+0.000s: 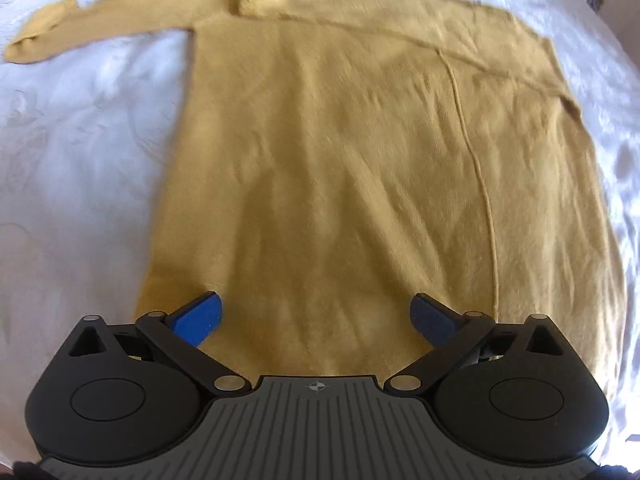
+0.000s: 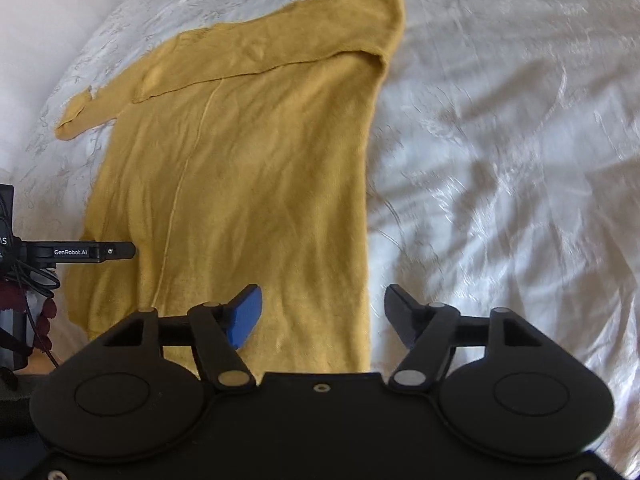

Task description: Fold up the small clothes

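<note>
Left gripper (image 1: 316,316): jaws spread wide, nothing between them, blue pads hanging just over the near hem of a mustard-yellow sweater (image 1: 340,168). Right gripper (image 2: 322,312): jaws also released, w/ nothing pinched; its left blue pad sits over the sweater's near right corner, its dark right finger over bare sheet, so the garment's right edge runs up between the two. The sweater lies flat on a white, wrinkled bedsheet (image 2: 500,168), hem toward the cameras, neck end far away. A raised seam line runs lengthwise up the body, right of centre in the left view. The sleeve on the right (image 2: 280,44) is folded across the chest, its cuff ending near the middle of the upper body. The sleeve on the left (image 1: 80,24) stretches straight out onto the sheet, cuff slightly curled. In the right wrist view, the left gripper shows again at the far left edge as a black bar w/ white lettering, reaching over the sweater's lower left part; black cables (image 2: 28,276) hang beside it. Both views slightly blurred.
</note>
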A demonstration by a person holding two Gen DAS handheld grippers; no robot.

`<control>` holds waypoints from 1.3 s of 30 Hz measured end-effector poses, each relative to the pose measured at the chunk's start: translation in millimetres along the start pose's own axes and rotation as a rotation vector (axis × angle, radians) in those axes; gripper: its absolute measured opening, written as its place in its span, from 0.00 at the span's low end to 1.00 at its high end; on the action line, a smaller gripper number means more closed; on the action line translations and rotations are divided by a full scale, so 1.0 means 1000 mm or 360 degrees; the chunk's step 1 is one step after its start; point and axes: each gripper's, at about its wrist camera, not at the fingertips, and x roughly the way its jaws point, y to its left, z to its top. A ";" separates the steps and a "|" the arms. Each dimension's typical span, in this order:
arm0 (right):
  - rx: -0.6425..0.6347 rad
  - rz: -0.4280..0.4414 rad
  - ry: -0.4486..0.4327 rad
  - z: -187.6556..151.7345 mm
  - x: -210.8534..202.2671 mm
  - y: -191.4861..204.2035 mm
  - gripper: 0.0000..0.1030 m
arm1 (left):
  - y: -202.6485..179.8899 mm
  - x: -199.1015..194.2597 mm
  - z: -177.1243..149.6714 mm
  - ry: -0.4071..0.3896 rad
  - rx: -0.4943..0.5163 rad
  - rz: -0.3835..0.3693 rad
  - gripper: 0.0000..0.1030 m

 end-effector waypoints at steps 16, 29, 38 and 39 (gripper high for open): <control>0.0021 -0.0043 -0.0130 0.064 0.046 0.095 0.99 | 0.181 -0.050 0.102 -0.0373 -0.0198 0.0263 0.99; 0.0155 -0.0030 -0.0121 0.098 0.067 0.158 0.99 | 0.257 0.005 0.195 -0.0412 0.0267 0.0740 0.96; 0.0146 -0.0066 -0.0037 0.122 0.087 0.180 0.99 | 0.295 0.030 0.217 -0.0465 0.0241 0.0830 0.93; 0.0148 -0.0064 -0.0031 0.125 0.089 0.182 0.99 | 0.304 0.027 0.220 -0.0486 0.0144 0.0815 0.93</control>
